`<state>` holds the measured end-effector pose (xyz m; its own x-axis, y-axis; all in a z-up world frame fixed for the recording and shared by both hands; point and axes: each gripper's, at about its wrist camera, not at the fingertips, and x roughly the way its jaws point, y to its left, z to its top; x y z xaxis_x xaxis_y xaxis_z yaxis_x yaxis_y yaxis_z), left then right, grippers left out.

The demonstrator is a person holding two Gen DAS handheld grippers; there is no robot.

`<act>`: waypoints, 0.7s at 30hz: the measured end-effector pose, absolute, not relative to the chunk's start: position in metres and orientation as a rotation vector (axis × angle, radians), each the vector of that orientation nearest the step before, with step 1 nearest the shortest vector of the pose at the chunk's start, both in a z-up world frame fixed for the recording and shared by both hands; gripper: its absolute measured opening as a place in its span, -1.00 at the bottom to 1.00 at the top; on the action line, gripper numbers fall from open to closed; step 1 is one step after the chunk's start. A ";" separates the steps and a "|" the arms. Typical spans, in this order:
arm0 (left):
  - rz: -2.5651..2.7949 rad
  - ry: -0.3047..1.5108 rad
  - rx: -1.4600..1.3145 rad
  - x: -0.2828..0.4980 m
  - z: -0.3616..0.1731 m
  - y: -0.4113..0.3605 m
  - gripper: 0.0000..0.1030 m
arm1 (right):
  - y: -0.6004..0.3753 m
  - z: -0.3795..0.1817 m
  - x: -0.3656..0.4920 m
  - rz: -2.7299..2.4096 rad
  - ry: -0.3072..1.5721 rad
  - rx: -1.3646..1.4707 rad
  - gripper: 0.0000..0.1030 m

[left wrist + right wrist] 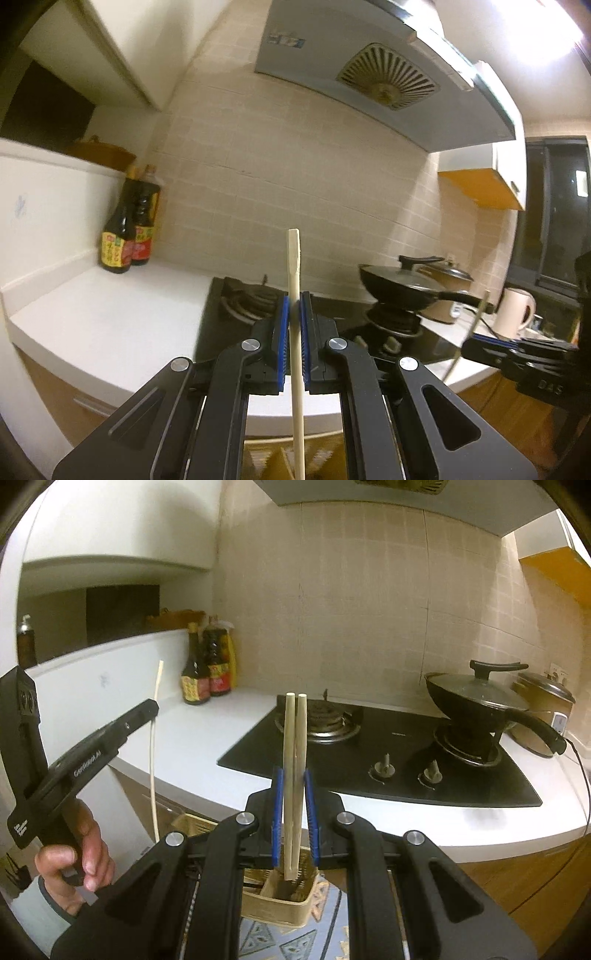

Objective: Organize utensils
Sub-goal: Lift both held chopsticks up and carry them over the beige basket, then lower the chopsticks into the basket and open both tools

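**Up high, both grippers hold chopsticks**

The left gripper [294, 317] has its jaws pressed tight on one chopstick [294, 280]. The stick stands almost straight up, and its top pokes well above the blue pads [282, 332].

The right gripper [294, 805] has its jaws pressed on a pair of chopsticks [294, 738]. The two sticks stand side by side and touch each other. Their low ends hang just over a woven basket [280, 904], which sits down low on a patterned mat [258, 938].

Behind them is the white desk [207, 734] with a black stove [388, 753]. A black pan [480, 705] with a lid sits on the right burner. Two dark sauce bottles [201, 672] stand in the corner by the tiled wall.
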<state>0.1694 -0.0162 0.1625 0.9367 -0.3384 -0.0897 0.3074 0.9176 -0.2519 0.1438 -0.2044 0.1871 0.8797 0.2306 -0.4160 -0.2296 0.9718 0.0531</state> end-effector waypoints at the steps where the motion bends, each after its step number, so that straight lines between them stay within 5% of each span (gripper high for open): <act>1: -0.324 0.139 -0.244 0.176 0.156 -0.015 -0.92 | -0.205 0.183 0.147 0.242 0.440 0.000 -0.81; 21: -0.253 0.214 -0.185 0.178 0.101 -0.016 -0.90 | -0.206 0.133 0.155 0.289 0.596 0.067 -0.79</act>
